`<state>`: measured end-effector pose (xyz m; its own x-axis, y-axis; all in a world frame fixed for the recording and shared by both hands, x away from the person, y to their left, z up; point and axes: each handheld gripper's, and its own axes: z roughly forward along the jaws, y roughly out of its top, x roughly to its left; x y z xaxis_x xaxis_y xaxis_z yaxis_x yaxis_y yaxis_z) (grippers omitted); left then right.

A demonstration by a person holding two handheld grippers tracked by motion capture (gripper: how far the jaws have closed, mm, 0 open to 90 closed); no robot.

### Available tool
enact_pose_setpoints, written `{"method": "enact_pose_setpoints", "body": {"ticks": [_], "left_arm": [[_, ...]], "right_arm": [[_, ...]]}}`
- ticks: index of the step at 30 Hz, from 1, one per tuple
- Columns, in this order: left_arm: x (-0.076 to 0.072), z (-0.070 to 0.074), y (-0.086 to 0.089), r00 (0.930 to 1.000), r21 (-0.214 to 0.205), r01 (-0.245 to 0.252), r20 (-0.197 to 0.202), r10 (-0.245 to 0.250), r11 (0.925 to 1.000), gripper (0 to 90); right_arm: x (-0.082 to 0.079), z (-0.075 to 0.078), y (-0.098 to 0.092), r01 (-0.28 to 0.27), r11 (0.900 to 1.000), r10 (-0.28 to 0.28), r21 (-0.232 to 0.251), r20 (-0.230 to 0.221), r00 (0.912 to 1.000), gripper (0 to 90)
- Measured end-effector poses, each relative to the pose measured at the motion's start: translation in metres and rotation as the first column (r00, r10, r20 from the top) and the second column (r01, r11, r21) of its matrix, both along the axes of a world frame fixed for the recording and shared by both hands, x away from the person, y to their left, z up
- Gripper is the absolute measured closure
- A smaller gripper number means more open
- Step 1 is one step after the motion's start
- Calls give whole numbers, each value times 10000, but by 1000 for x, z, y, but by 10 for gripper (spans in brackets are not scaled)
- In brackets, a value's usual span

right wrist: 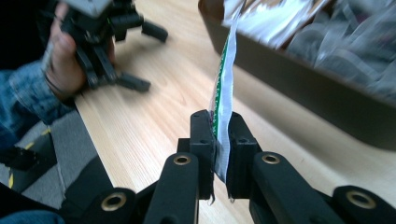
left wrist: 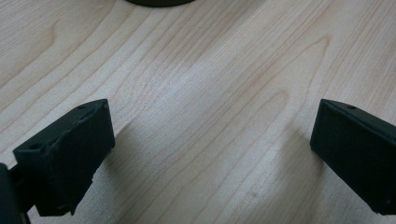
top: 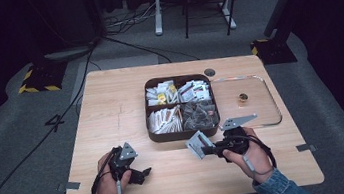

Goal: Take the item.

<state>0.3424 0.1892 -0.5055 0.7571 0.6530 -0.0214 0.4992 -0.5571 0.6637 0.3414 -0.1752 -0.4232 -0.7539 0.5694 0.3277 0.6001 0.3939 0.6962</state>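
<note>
right hand-held gripper (right wrist: 223, 140): pinching a flat sachet (right wrist: 225, 88) edge-on above the counter (top: 112, 115), just in front of the divided box (top: 185, 134) | left hand-held gripper (left wrist: 212, 154): resting wide apart, gripping nothing, on the counter

Table (top: 111, 110): pale wood, visible grain, smooth matt finish.
Right gripper (right wrist: 223, 140): matt black plastic jaws with brass-coloured rivets.
Sachet (right wrist: 225, 88): thin glossy foil or plastic, white with a green edge.
Left gripper (left wrist: 210, 154): matt black plastic jaw blocks, slightly rough at the edges.
Box (top: 185, 134): dark brown, smooth walls.
Tray (top: 265, 90): clear glossy plastic at right.
Sleeve (right wrist: 23, 93): blue denim cloth.
</note>
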Motion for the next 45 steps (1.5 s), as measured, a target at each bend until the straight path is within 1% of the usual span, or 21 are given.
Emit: {"method": "enact_pose_setpoints", "body": {"ticks": [3, 5, 9, 22, 25, 30, 31, 32, 35, 38, 42, 45], "left_arm": [[0, 0, 0, 10000, 4, 5, 0, -5, 10000, 2], [0, 0, 0, 10000, 2, 2, -1, -2, 10000, 2], [0, 0, 0, 10000, 4, -1, 0, 1, 10000, 2], [0, 0, 0, 10000, 3, 1, -1, -1, 10000, 2], [0, 0, 0, 10000, 3, 1, 0, -1, 10000, 2], [0, 0, 0, 10000, 3, 1, 0, -1, 10000, 2], [0, 0, 0, 10000, 1, -3, -1, 3, 10000, 2], [0, 0, 0, 10000, 1, -1, 0, 1, 10000, 2], [0, 0, 0, 10000, 3, 0, 2, 0, 10000, 2], [0, 0, 0, 10000, 4, -1, 1, 1, 10000, 2], [0, 0, 0, 10000, 6, 1, -3, -1, 10000, 2], [0, 0, 0, 10000, 1, -1, 0, 1, 10000, 1]], "right_arm": [[-2, -11, 4, -126, 9998, 122, -183, -221, 9997, 841], [-4, -17, 5, -173, 9993, 164, -345, -259, 9995, 841], [-7, -25, 8, -338, 9982, 315, -501, -463, 9984, 841], [-14, -41, 14, -775, 9943, 704, -731, -951, 9930, 840], [-14, -43, 15, -845, 9938, 762, -722, -1108, 9909, 839], [-15, -45, 16, -909, 9931, 813, -741, -1232, 9891, 832], [-15, -45, 17, -926, 9929, 827, -752, -1252, 9887, 816], [-15, -45, 17, -937, 9927, 838, -754, -1250, 9886, 779], [-15, -47, 19, -872, 9936, 793, -719, -1065, 9911, 669], [-16, -49, 21, -882, 9933, 804, -748, -1013, 9916, 593], [-15, -50, 22, -862, 9927, 798, -838, -768, 9939, 538], [-15, -49, 21, -772, 9931, 739, -888, -402, 9965, 489]]}}
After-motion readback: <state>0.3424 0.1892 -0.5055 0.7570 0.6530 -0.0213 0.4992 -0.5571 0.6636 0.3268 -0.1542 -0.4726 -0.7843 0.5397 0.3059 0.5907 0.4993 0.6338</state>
